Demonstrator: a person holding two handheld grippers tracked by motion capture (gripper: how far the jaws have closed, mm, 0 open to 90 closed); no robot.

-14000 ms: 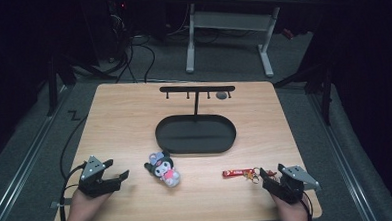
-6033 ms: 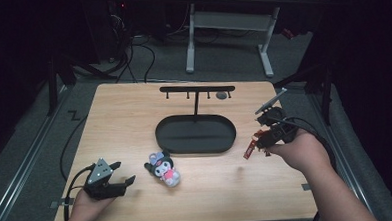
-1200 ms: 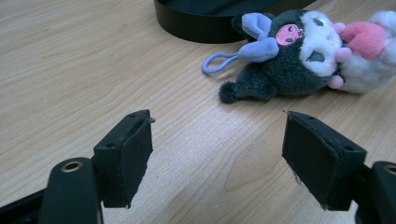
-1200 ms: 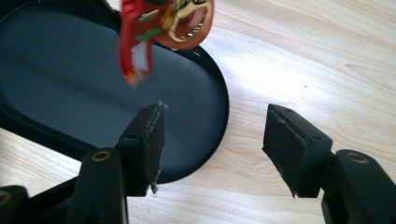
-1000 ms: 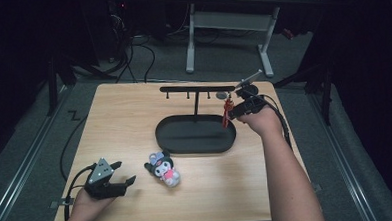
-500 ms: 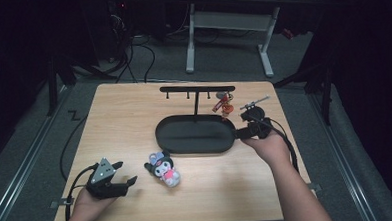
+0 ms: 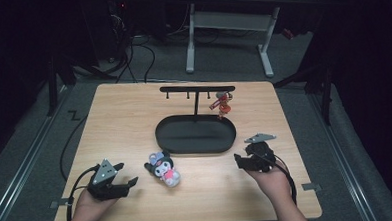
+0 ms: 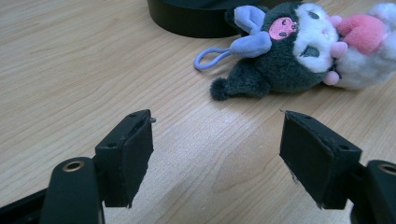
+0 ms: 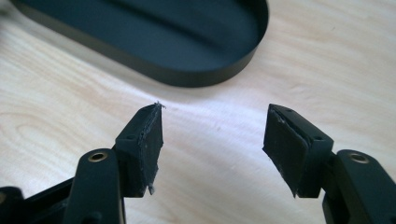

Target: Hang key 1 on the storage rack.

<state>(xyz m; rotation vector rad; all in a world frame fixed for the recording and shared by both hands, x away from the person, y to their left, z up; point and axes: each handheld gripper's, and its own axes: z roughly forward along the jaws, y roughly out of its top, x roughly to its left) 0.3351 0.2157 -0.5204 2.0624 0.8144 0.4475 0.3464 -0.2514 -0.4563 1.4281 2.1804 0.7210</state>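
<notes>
Red charm (image 7: 222, 103) hangs on rack (image 7: 197, 89). Both tongs, left (image 7: 118, 185) and right (image 7: 242, 160), apart and empty. Next: left tongs take plush toy (image 7: 164, 169) at their 2 o'clock.

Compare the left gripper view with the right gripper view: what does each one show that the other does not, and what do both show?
The left gripper view has the plush toy lying on its side, with its lilac loop toward the camera. The right gripper view has the tray's hollow inside and its rounded end. Both show the wooden table, part of the black oval tray, and an open gripper with nothing between its jaws.
</notes>
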